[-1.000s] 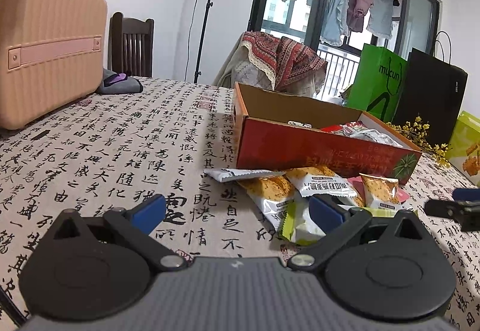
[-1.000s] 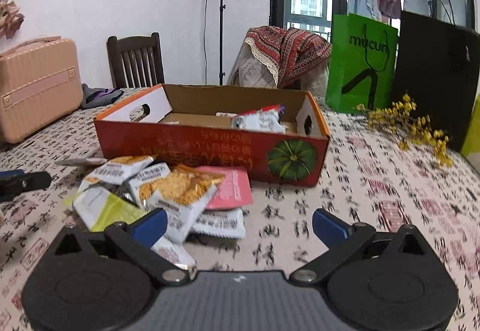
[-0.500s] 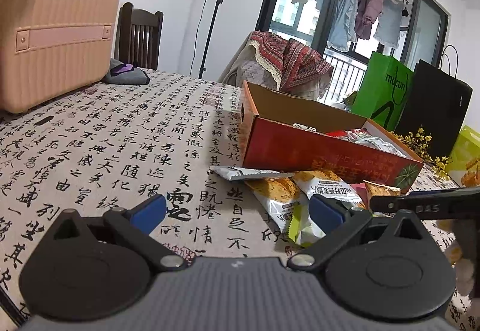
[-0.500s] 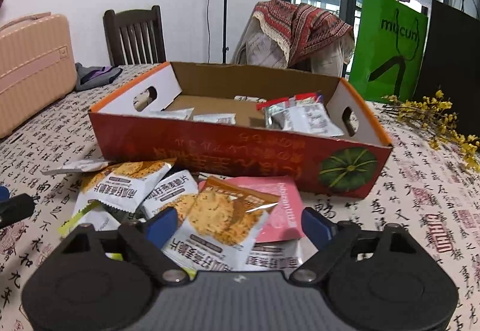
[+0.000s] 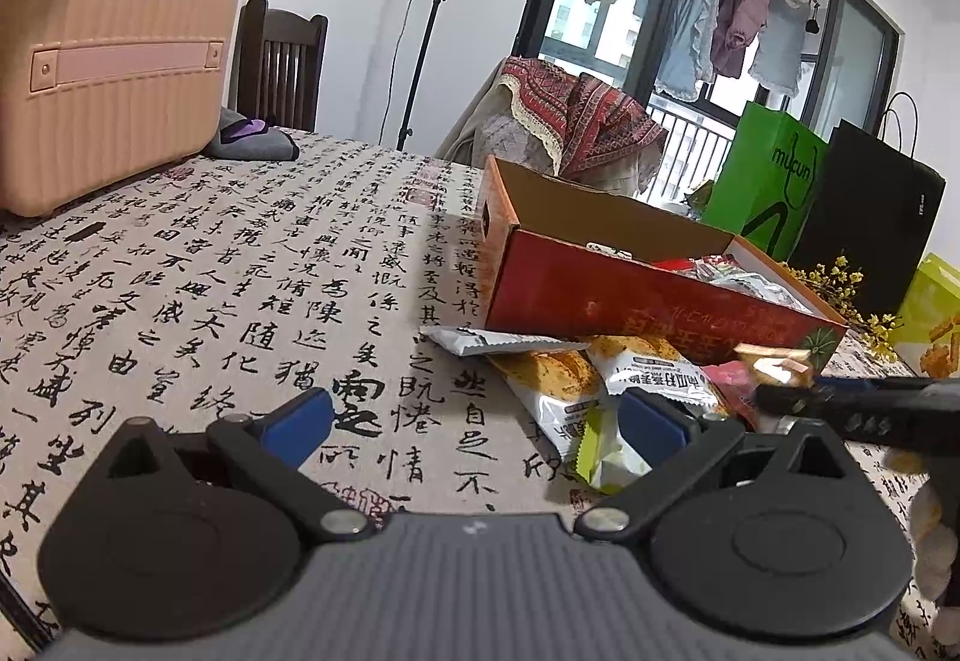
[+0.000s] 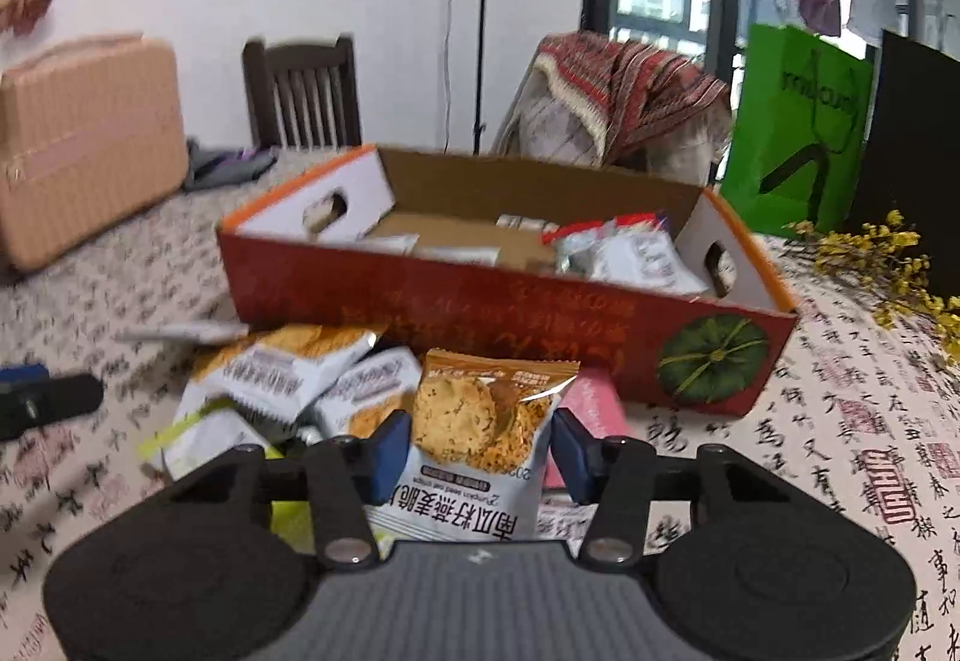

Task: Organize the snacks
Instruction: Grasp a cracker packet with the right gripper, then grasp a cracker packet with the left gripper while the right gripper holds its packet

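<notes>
A brown-and-white cracker packet [image 6: 480, 421] stands tilted between the blue pads [image 6: 390, 445] of my right gripper [image 6: 480, 448]. The jaws are closing and both pads touch its sides. Behind and to its left, several more snack packets [image 6: 282, 367] lie in a heap against the red cardboard box [image 6: 480, 313], which holds a few packets. In the left wrist view the box [image 5: 600, 295] sits right of centre with the heap [image 5: 558, 385] in front of it. The right gripper [image 5: 870, 403] reaches in from the right edge. My left gripper [image 5: 474, 421] hovers open over the tablecloth, with nothing between its fingers.
A pink suitcase [image 5: 108, 61] stands at the table's left, with a dark wooden chair [image 5: 279, 61] and a grey cloth bundle [image 5: 252, 142] behind it. Green [image 6: 798, 127] and black [image 6: 912, 151] paper bags and yellow flowers [image 6: 882, 265] crowd the right. A floor lamp [image 5: 432, 13] stands beyond the table.
My right gripper moved forward onto the heap and its jaws narrowed around the cracker packet, which now stands up between them. The left gripper stayed in place, still open.
</notes>
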### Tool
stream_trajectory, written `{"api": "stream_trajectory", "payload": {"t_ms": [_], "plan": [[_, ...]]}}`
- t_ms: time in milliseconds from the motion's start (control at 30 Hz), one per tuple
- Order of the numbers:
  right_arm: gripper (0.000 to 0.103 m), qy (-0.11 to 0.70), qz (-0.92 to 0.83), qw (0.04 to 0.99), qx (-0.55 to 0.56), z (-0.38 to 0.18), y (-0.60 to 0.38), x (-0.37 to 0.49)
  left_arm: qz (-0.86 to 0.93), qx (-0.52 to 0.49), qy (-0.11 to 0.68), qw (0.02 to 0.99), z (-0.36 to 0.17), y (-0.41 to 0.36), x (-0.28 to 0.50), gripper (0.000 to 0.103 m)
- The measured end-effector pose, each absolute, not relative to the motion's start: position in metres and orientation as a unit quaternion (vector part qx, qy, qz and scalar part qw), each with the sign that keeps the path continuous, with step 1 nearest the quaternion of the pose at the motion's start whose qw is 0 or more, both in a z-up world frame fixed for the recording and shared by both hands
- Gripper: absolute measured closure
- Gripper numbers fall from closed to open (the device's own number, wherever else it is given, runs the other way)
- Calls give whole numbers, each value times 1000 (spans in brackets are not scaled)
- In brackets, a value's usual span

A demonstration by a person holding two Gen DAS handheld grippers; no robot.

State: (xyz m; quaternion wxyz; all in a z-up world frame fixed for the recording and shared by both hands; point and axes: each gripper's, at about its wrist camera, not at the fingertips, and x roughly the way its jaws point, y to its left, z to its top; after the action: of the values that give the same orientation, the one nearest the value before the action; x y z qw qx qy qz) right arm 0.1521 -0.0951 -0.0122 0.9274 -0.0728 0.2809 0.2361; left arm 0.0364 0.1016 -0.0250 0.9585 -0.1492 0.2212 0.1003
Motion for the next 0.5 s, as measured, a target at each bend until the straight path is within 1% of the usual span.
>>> {"api": "stream_trajectory", "payload": {"t_ms": [233, 500], "plan": [[53, 234, 207, 950, -16, 7, -145, 142, 103, -149, 224, 958, -25, 101, 37, 0], [53, 233, 158, 960, 5, -4, -203, 135, 118, -137, 228, 957, -23, 98, 40, 0]]}}
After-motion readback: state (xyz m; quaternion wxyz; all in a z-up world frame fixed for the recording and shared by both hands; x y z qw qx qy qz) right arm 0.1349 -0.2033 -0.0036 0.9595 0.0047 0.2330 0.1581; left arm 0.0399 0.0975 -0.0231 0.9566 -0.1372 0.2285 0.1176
